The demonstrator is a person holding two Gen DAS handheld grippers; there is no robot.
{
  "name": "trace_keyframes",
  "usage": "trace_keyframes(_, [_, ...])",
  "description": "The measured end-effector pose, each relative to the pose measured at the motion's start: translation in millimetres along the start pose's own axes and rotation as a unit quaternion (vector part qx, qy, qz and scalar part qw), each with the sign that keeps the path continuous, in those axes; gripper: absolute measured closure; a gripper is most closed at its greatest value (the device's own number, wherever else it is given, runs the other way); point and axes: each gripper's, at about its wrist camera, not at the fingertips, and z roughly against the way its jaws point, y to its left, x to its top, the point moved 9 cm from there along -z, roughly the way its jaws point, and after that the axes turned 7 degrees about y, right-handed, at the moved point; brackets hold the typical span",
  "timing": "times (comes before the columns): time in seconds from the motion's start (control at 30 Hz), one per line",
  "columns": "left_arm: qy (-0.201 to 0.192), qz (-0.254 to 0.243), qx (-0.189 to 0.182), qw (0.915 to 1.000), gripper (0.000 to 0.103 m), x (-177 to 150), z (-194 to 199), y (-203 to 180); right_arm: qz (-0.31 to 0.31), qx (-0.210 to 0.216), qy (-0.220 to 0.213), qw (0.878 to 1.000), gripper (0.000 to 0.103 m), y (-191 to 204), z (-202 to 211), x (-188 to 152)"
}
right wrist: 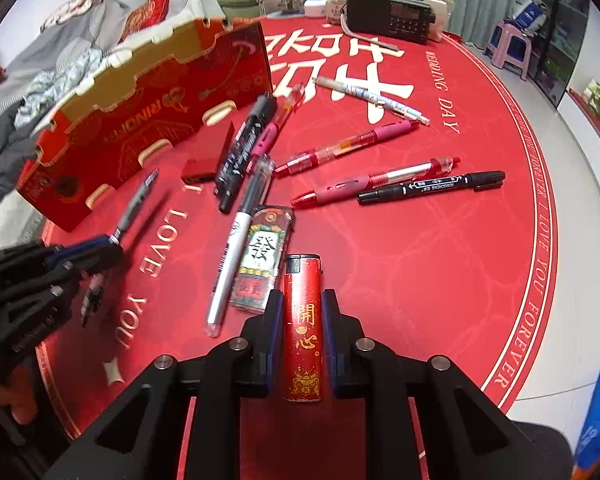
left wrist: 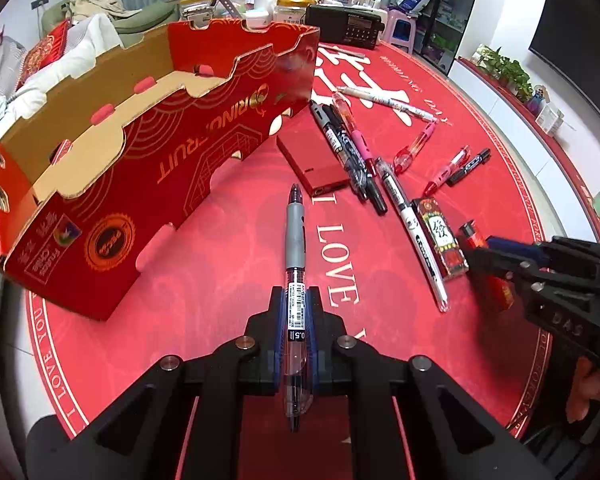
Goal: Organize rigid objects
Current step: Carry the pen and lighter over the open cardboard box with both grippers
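A black radio (right wrist: 390,18) stands at the far edge of the round table, which is covered by a red cloth (right wrist: 440,280) printed with white characters and gold lettering along its rim. Beside the radio at the far edge stand gold-lidded jars (left wrist: 296,4) and white containers (left wrist: 260,8), partly hidden by one another. Beyond the table's left edge lies a heap of clothing and bedding (right wrist: 60,52), and beyond the far right edge a pink plastic stool (right wrist: 508,46) stands on the floor near potted plants (left wrist: 504,68).
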Motion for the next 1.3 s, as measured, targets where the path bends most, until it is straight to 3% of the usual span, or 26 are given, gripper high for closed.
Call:
trace_keyframes(0.13, [-0.004,0.007,-0.005,1.0000,0.093,1.4,2.2,-0.6,-0.007,0.012,-0.013,1.000,0.083,4.2,6.6,2.0])
trace_keyframes(0.27, [-0.030,0.034,-0.062,0.9970,0.093,5.8,19.3,-2.3,-0.013,0.034,-0.030,0.999,0.083,10.4,15.1,2.1])
trace_keyframes(0.4, [-0.044,0.049,-0.085,0.9942,0.093,7.3,31.3,-2.1,-0.009,0.043,-0.045,0.998,0.083,18.7,23.3,3.7])
trace_keyframes(0.77, [-0.029,0.028,-0.007,0.9991,0.093,2.2,33.6,-4.8,0.003,0.062,-0.059,0.996,0.083,35.4,36.0,6.1])
trace_keyframes(1.3, [-0.061,0.048,0.032,0.9965,0.093,24.6,71.0,14.9,0.026,0.074,-0.091,0.993,0.083,63.5,68.9,36.2])
